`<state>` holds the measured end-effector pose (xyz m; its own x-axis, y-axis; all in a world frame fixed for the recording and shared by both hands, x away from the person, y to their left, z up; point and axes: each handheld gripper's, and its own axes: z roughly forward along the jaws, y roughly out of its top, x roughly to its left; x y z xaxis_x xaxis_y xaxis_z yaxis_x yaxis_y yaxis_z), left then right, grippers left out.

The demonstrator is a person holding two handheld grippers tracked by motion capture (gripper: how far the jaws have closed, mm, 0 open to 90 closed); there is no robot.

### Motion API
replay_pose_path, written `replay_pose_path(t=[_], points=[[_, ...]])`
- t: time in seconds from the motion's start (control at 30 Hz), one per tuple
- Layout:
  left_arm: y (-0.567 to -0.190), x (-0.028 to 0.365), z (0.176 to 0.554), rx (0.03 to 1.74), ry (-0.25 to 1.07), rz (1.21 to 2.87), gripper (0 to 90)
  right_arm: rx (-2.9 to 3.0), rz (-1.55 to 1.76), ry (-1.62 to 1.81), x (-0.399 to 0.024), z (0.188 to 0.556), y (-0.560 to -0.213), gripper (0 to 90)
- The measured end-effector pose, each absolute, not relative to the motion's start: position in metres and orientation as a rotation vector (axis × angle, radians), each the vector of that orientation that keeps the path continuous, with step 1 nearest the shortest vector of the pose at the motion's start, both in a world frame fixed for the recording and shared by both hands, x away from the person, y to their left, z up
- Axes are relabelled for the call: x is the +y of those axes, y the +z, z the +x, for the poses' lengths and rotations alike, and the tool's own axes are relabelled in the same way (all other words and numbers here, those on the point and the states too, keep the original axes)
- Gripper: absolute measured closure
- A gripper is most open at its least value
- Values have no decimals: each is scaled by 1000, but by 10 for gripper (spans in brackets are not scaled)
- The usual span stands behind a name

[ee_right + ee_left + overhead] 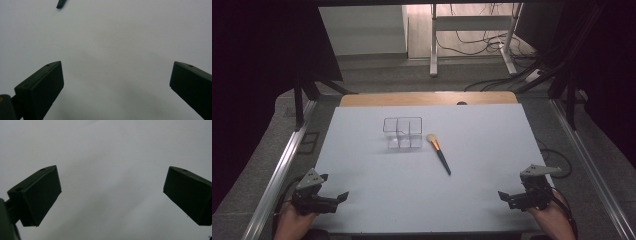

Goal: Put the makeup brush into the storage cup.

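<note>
Nothing started yet, by the look of it: the makeup brush [438, 153] lies flat on the table [362, 200], just beside the clear organizer [403, 133] and right of it, bristle end toward the box, dark handle pointing back toward the person's side. Organizer compartments look empty, tho clear walls make that hard to be sure of. So pick-up, carry and drop-in are prob. all still to do, judging from the layout. Left claw [332, 196] sits at the near-left corner of the table, right claw [508, 196] at the near-right corner, both well apart from the brush, w/ hands coming in from the bottom edge. Each claw points inward across the table, held low over the surface. Both released, jaws spread wide w/ nothing between them; left gripper view has bare table past the jaws, right gripper view catches the brush's handle tip [60, 4] far off at top.
</note>
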<state>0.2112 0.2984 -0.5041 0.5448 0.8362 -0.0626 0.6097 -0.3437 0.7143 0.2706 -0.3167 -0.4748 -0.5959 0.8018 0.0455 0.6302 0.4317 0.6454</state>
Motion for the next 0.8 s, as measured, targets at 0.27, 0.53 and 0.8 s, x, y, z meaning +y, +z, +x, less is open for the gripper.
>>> replay_pose_path(t=[0.27, 0.53, 0.8], points=[[-504, 296, 213, 1173, 398, 2089, 8, 2414, 1254, 910, -314, 271, -477, 0], [-504, 296, 213, 1181, 388, 2099, 7, 2425, 1269, 900, -311, 271, -478, 0], [-504, 295, 212, 1178, 378, 2105, 7, 2436, 1278, 878, -309, 271, -478, 0]])
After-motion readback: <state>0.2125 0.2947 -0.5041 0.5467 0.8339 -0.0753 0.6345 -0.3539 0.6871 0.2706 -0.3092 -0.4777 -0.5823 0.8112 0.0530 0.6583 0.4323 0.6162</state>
